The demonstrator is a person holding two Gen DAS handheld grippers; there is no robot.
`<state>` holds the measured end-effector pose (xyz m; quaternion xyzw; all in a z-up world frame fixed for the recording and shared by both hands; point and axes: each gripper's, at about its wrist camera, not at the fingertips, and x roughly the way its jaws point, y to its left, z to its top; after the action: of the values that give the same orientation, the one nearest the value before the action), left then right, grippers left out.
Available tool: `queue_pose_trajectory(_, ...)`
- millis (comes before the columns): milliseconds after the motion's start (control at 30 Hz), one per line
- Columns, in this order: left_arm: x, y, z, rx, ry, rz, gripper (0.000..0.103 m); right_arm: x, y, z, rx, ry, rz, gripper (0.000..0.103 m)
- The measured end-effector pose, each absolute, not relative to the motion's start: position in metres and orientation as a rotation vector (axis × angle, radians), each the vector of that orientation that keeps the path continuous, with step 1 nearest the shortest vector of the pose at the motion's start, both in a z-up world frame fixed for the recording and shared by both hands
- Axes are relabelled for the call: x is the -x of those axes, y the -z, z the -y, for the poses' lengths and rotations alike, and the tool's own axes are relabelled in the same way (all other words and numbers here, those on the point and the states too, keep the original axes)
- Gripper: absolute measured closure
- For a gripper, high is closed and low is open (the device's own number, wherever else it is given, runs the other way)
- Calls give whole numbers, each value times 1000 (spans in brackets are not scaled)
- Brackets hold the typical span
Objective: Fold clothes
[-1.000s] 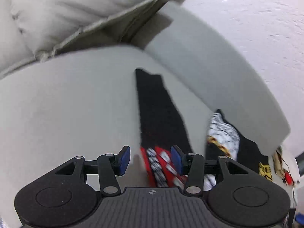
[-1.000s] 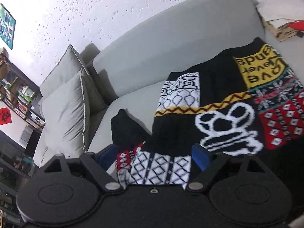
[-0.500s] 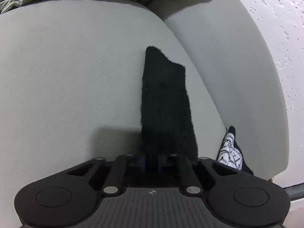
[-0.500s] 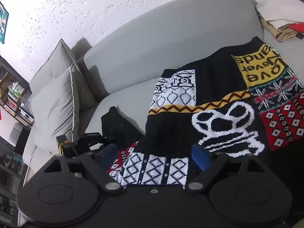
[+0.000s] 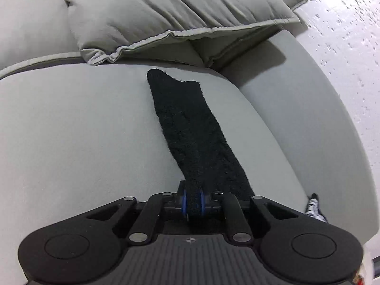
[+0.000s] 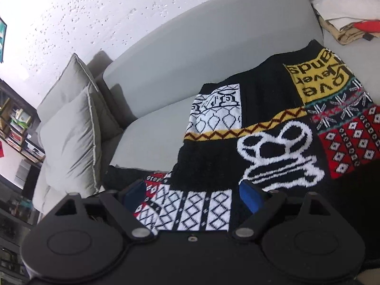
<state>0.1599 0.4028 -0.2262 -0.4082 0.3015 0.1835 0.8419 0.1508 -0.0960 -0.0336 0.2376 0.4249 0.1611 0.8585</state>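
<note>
A black patchwork sweater (image 6: 261, 128) with white, yellow and red knit panels lies spread on the grey sofa seat (image 6: 152, 140). Its black sleeve (image 5: 187, 128) stretches away from me across the seat in the left wrist view. My left gripper (image 5: 192, 201) is shut on the near part of that sleeve, the fabric pinched between the blue pads. My right gripper (image 6: 192, 194) is open, its blue pads on either side of the white diamond-pattern panel at the sweater's near edge. I cannot tell whether it touches the cloth.
Grey cushions (image 5: 166, 11) lean at the far end of the seat; they also show in the right wrist view (image 6: 71, 135). The sofa backrest (image 6: 201, 47) runs behind the sweater. Other clothes (image 6: 349, 28) lie at the far right. A bookshelf (image 6: 16, 128) stands at the left.
My left gripper went from open over the sleeve to shut on it, and has lifted so more of the sleeve and the cushions show. The right gripper stayed open over the sweater.
</note>
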Motion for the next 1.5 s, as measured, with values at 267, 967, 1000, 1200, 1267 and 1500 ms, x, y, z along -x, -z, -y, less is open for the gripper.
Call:
queue_pose_trajectory(267,-106,134,-381,695,-325,-573,88,-117,-12,140,-550,-356,-820,15)
queue_pose_trajectory(967,-94,148,-104,257,2,-922,81,-94,112,237,-403,-57,-1021,94)
queue_pose_trajectory(1000,-94,147,-96,236,19,-925,82,-95,117,237,-374,-33,-1014,94)
queue_pose_trajectory(1200,-91,155,-53,108,140,-1021,82,-92,129,239,-350,-48,-1007,92)
queue_pose_trajectory(1267,-87,164,-43,63,140,-1062,82,-85,131,231,-351,-120,-1021,92)
queue_pose_trajectory(1500,-81,172,-43,37,147,-1106,82,-69,128,207,-320,-258,-1025,92)
